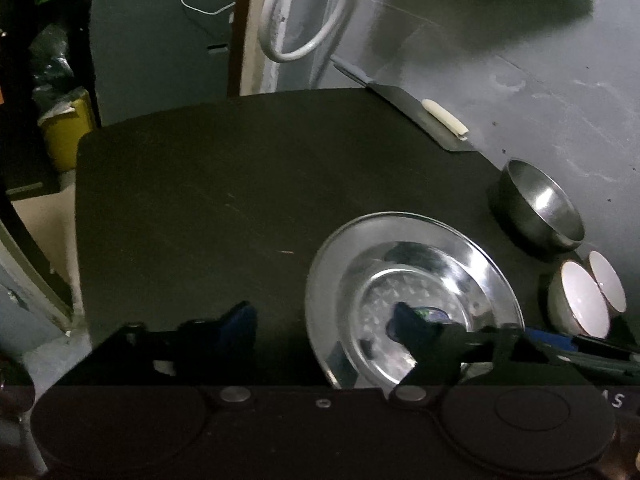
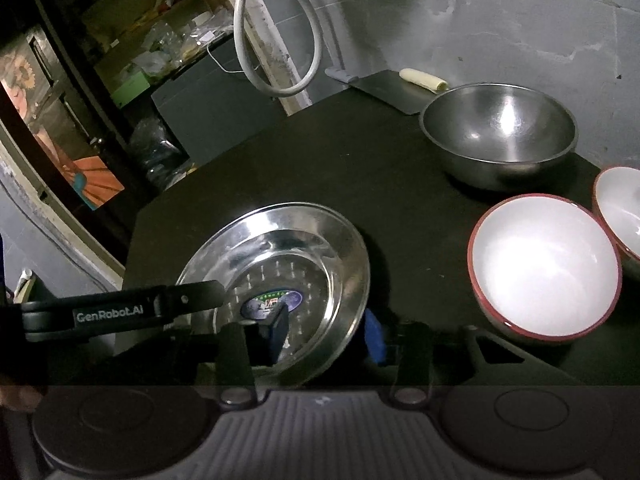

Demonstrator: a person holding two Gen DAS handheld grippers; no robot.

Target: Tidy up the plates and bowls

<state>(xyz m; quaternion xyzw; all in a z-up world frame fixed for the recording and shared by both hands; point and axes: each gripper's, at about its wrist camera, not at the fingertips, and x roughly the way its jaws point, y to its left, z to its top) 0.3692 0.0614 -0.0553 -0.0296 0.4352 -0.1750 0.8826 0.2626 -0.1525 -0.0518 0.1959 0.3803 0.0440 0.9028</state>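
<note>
A steel plate (image 1: 440, 248) (image 2: 280, 220) with a sticker in its middle lies on the dark table (image 1: 200, 200). My left gripper (image 1: 322, 314) straddles its left rim. One finger is inside the plate and the other stands apart outside it, so the jaws are open. Its finger (image 2: 192, 296) reaches in from the left in the right wrist view. My right gripper (image 2: 328, 332) straddles the near right rim, blue outer pad against the edge. I cannot make out whether the inner pad presses. A steel bowl (image 2: 500, 136) (image 1: 540, 208) and two white red-rimmed bowls (image 2: 544, 264) (image 2: 624, 208) stand to the right.
A flat metal sheet (image 2: 392, 88) with a pale roll (image 2: 424, 79) on it lies at the table's far corner by the grey wall. A white hose (image 2: 276, 80) hangs behind. The table's left edge (image 1: 80, 220) drops to a cluttered floor with a yellow bin (image 1: 64, 136).
</note>
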